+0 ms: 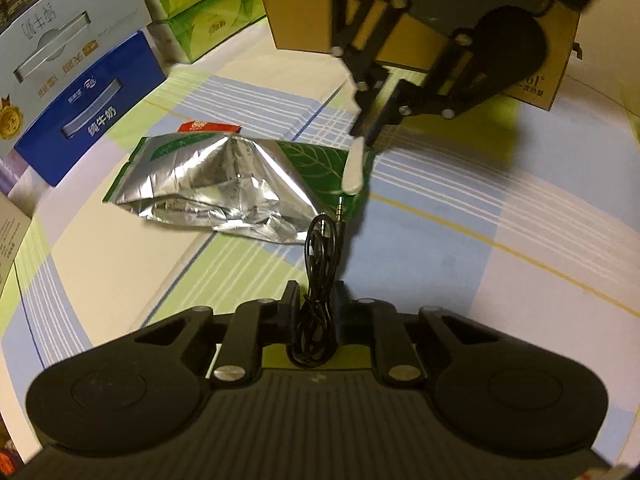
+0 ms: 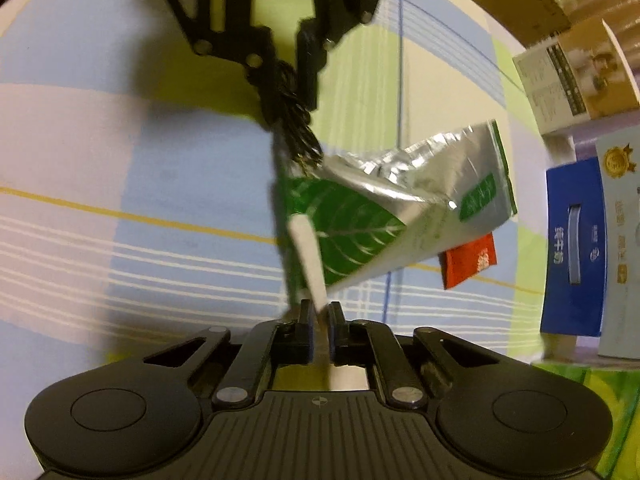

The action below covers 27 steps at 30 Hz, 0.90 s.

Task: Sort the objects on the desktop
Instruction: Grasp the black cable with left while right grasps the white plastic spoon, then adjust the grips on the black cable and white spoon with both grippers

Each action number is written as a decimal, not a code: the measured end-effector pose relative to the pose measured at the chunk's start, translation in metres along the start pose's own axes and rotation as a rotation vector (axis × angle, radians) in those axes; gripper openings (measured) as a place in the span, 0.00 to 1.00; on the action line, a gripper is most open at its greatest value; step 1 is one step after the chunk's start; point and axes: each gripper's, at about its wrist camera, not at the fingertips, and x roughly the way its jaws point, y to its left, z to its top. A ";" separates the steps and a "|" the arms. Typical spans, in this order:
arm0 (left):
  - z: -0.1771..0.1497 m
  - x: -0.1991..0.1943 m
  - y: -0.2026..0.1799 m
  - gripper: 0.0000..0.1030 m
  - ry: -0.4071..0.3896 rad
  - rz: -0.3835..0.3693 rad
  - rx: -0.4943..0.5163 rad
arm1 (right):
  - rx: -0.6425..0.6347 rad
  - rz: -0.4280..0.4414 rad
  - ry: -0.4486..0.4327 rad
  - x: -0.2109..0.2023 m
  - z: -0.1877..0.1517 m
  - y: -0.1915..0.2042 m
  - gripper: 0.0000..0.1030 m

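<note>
While both hands carry, we grip a coiled black cable [image 1: 318, 280] in our left gripper [image 1: 316, 304] | right gripper [image 2: 320, 320] pinches a white stick [image 2: 308, 256], clear of the foil bag [image 1: 224, 188] on the cloth [image 1: 480, 220].

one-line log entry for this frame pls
left gripper: shut on cable | right gripper: shut on white stick | both held over foil bag | red packet beside bag | on cloth

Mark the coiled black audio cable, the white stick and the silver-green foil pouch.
Coiled black audio cable [image 1: 318, 280], left wrist view, mid-coil.
White stick [image 2: 309, 258], right wrist view, middle of its length.
Silver-green foil pouch [image 1: 224, 188], left wrist view, crumpled silver face.
</note>
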 end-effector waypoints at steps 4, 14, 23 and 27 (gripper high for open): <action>-0.004 -0.006 -0.012 0.11 0.021 -0.006 -0.023 | -0.026 -0.002 -0.020 -0.015 0.004 0.024 0.00; -0.019 -0.038 -0.053 0.10 0.049 -0.022 -0.043 | 0.041 0.029 -0.064 -0.057 0.023 0.110 0.00; -0.030 -0.062 -0.080 0.10 0.034 -0.019 -0.104 | 0.099 -0.050 -0.069 -0.074 0.035 0.186 0.00; -0.037 -0.064 -0.089 0.10 0.036 -0.012 -0.127 | 0.145 -0.097 -0.056 -0.072 0.036 0.198 0.00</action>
